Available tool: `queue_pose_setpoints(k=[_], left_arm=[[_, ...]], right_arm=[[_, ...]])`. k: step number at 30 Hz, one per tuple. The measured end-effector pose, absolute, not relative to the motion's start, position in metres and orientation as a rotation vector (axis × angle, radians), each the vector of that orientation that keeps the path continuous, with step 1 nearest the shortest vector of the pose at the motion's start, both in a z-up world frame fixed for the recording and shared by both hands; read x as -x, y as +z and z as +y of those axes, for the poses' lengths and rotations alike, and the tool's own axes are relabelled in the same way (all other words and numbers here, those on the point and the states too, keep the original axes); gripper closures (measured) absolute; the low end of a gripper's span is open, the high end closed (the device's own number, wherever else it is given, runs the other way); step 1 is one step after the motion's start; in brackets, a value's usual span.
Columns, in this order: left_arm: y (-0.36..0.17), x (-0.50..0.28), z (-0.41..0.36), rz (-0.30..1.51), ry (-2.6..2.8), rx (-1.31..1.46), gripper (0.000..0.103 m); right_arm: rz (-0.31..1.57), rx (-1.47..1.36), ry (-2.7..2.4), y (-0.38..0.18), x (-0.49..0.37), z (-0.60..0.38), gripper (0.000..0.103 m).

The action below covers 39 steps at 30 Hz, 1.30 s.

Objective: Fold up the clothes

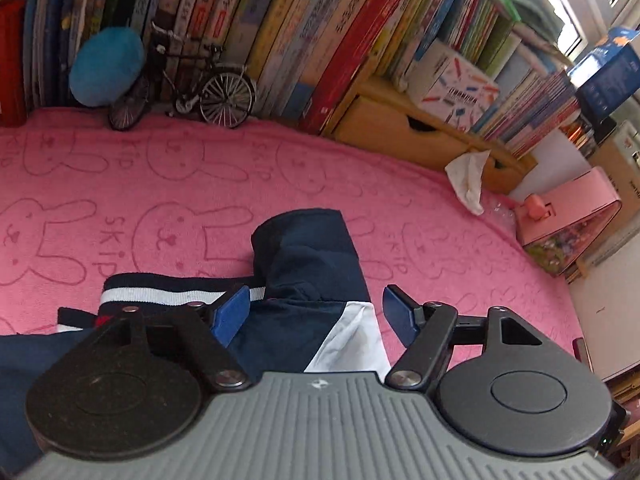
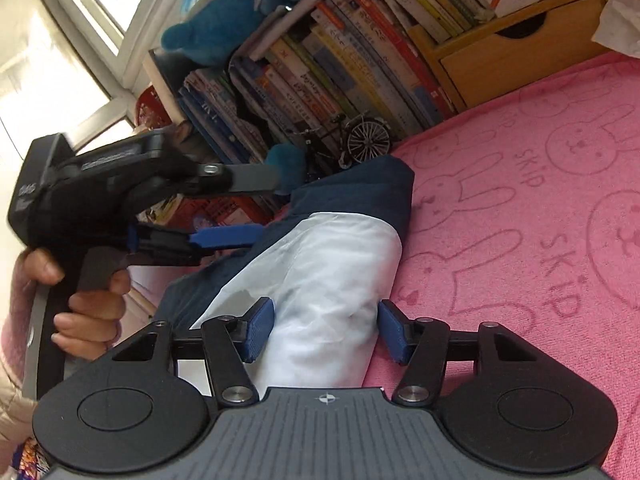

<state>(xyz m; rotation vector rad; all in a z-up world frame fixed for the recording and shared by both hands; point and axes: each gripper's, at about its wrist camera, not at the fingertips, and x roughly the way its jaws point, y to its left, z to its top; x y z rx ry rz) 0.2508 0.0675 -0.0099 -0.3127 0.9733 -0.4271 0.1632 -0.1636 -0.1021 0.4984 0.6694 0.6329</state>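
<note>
We are working partway through folding the navy-and-white jacket (image 1: 304, 300) lying on the pink blanket (image 1: 160, 184), both left gripper (image 1: 316, 312) and right gripper (image 2: 326, 330) hovering, jaws apart and gripping nothing, so next we are needing a fresh edge to pinch.

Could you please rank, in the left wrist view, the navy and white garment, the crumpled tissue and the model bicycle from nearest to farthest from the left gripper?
1. Garment, between the left gripper's open jaws.
2. Tissue, ahead to the right.
3. Bicycle, far back left by the books.
</note>
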Motion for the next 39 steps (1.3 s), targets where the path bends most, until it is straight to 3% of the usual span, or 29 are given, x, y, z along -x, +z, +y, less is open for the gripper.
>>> queue_pose_setpoints(k=[3,6,11,13,15,16,19,24,30,37,39], left_arm=[[-0.015,-0.266,0.064,1.031,-0.421,0.354,0.034],[-0.013,-0.272,0.067,0.997,-0.364,0.388,0.045],[-0.028,-0.296,0.077,1.129,-0.387,0.497,0.044],[-0.026,-0.288,0.077,1.073,-0.412,0.491,0.046],[-0.019,-0.277,0.08,0.972,-0.5,0.521,0.068],[-0.018,-0.276,0.083,0.947,-0.548,0.558,0.068],[-0.018,-0.277,0.08,0.942,-0.599,0.558,0.085],[-0.038,-0.295,0.073,1.081,-0.514,0.562,0.074],[-0.041,-0.304,0.067,0.997,-0.451,0.586,0.093],[-0.021,-0.322,0.09,0.837,-0.371,0.719,0.098],[-0.002,-0.308,0.092,0.759,-0.283,0.616,0.093]], right_arm=[[0.672,-0.475,0.64,-0.101,-0.163,-0.159,0.045],[0.68,-0.492,0.649,-0.102,-0.164,-0.161,0.045],[0.685,-0.505,0.654,-0.103,-0.165,-0.162,0.044],[0.684,-0.504,0.654,-0.102,-0.165,-0.161,0.043],[0.683,-0.499,0.653,-0.102,-0.164,-0.161,0.043],[0.683,-0.496,0.653,-0.102,-0.164,-0.16,0.043],[0.682,-0.48,0.652,-0.102,-0.164,-0.158,0.043],[0.685,-0.467,0.654,-0.101,-0.163,-0.156,0.042],[0.686,-0.464,0.656,-0.101,-0.163,-0.156,0.042],[0.687,-0.463,0.661,-0.1,-0.163,-0.156,0.042],[0.688,-0.469,0.664,-0.1,-0.164,-0.157,0.042]])
